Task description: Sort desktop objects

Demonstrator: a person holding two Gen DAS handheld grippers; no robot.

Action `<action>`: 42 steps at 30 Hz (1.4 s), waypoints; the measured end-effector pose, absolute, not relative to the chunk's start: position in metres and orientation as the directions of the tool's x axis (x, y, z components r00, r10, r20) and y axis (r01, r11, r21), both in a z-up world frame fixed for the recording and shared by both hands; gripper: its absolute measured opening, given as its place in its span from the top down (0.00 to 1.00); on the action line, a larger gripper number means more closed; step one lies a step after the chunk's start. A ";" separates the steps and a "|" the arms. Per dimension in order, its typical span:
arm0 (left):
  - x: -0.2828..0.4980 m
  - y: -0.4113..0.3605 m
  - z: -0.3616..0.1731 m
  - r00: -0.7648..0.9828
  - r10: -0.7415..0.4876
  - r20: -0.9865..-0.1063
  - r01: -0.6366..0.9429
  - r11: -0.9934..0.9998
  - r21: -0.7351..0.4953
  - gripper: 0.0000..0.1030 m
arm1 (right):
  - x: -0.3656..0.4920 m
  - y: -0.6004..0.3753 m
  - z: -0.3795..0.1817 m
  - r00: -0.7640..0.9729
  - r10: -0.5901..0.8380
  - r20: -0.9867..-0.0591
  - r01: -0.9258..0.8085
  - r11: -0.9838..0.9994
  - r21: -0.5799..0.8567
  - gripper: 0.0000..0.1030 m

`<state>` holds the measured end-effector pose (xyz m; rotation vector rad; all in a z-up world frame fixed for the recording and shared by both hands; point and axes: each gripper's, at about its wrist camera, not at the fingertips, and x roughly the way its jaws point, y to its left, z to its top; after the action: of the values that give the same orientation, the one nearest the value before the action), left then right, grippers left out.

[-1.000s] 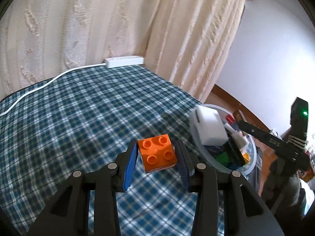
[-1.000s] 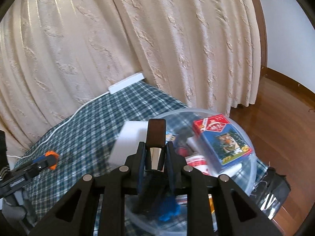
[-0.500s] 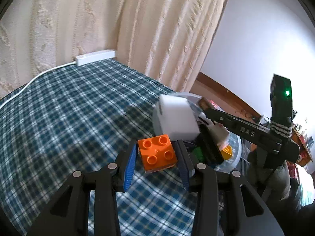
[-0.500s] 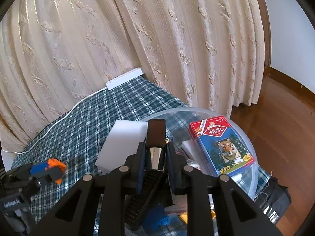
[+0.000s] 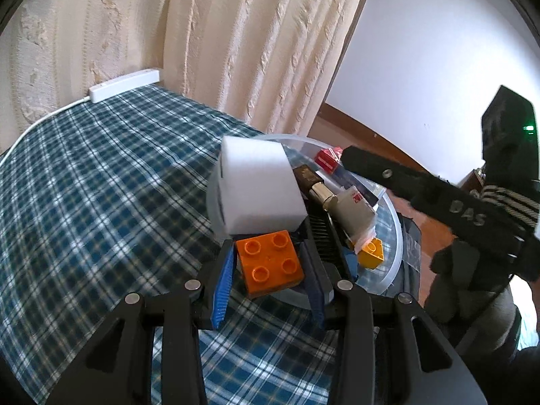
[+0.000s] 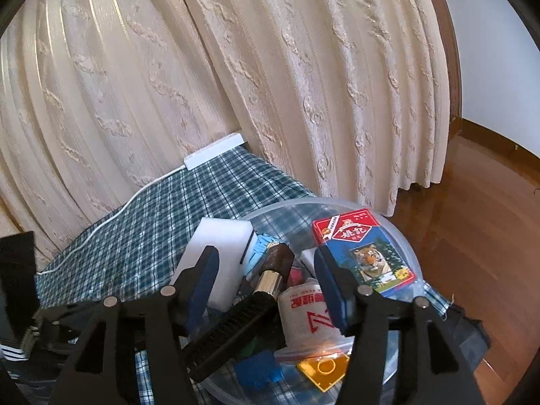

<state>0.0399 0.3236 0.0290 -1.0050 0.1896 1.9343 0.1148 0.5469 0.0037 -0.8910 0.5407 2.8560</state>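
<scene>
My left gripper (image 5: 268, 270) is shut on an orange four-stud brick (image 5: 270, 260), held just above the near rim of a clear plastic bowl (image 5: 396, 236). The bowl holds a white foam block (image 5: 256, 189), a yellow brick (image 5: 371, 253) and a dark-handled brush (image 5: 312, 182). Over the bowl, the jaws of my right gripper (image 6: 266, 270) are opening. The brush (image 6: 243, 320) lies loose between them, touching neither pad. Beside it sit a tiger card box (image 6: 368, 253), a white packet (image 6: 307, 314) and a blue brick (image 6: 260, 371).
The bowl sits at the right edge of a blue plaid tablecloth (image 5: 84, 202), with wooden floor (image 6: 472, 219) beyond. A white power strip (image 5: 125, 84) and its cable lie at the far edge against cream curtains (image 6: 270, 67).
The right jaws parted and let go of the brush, which dropped into the bowl. The left gripper carried the orange brick rightward up to the bowl's rim.
</scene>
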 end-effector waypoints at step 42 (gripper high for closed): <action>0.089 0.293 0.092 -0.526 0.639 -0.562 -0.695 -0.703 -0.150 0.18 | 0.208 0.549 0.049 -0.858 0.218 -0.465 -0.353 -0.908 0.225 0.00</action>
<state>0.0891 0.2927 0.0925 -0.7693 0.1182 2.2249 0.2079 0.5488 0.0490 -0.6317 0.4397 2.7339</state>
